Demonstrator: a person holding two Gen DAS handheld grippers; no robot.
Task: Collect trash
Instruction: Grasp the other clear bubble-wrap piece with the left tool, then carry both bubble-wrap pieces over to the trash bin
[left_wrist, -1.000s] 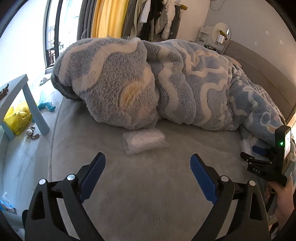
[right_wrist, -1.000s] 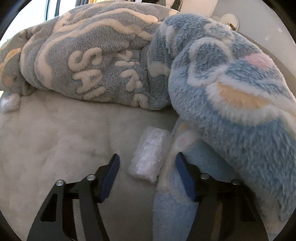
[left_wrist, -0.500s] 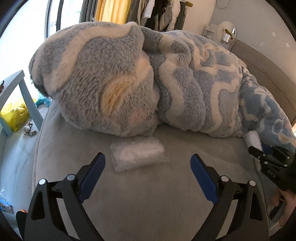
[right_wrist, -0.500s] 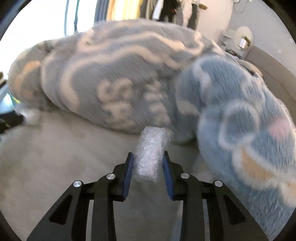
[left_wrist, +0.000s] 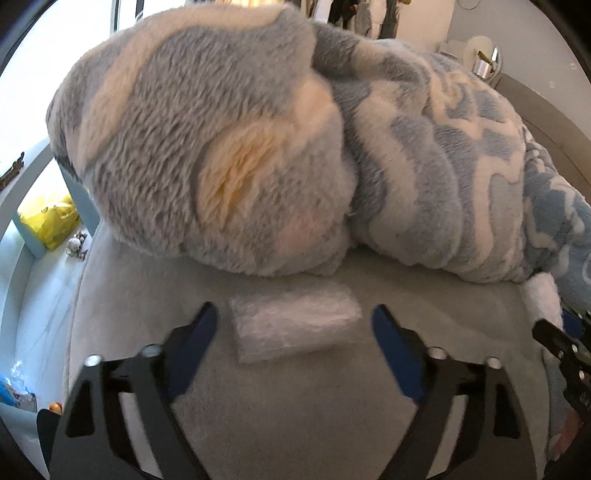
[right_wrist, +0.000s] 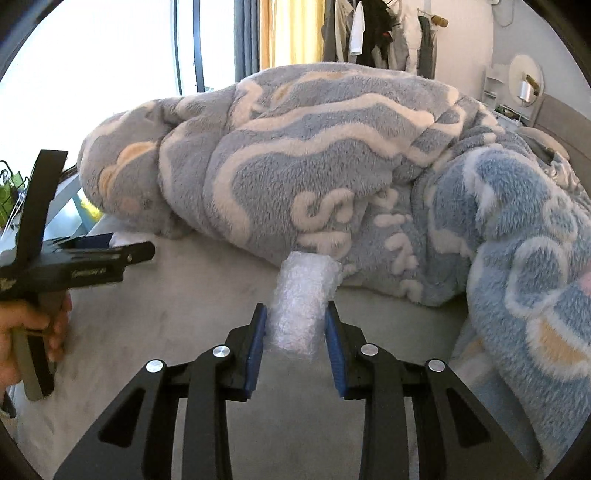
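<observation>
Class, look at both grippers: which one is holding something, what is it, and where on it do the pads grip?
The right gripper holds a bubble wrap roll, pads pressing its two long sides near its near end. The left gripper holds nothing; another plastic packet lies between its open jaws.

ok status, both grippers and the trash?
Right gripper shut on bubble-wrap piece. Left gripper open, jaws just closing around second plastic packet on bed. Blanket close behind it.
</observation>
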